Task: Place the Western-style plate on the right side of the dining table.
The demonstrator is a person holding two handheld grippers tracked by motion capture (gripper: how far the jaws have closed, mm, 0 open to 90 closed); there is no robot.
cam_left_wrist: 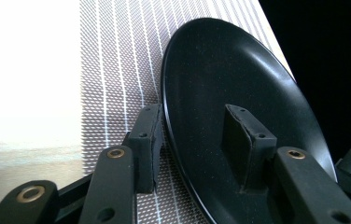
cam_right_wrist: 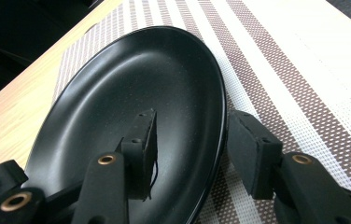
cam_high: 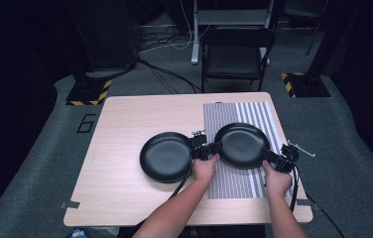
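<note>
Left plate (cam_high: 165, 156) sits on the bare table (cam_high: 125, 129), untouched. Left gripper (cam_high: 205, 148) straddles the right plate's (cam_high: 242, 145) left rim, jaws part open, pads not clearly pressing. That plate lies on the striped placemat (cam_high: 254, 111). Right gripper (cam_high: 279, 159) straddles its right rim, gap visible, no grip. Plate looks rigid, glossy, likely slippery and breakable; pinch opposite rims evenly.
</note>
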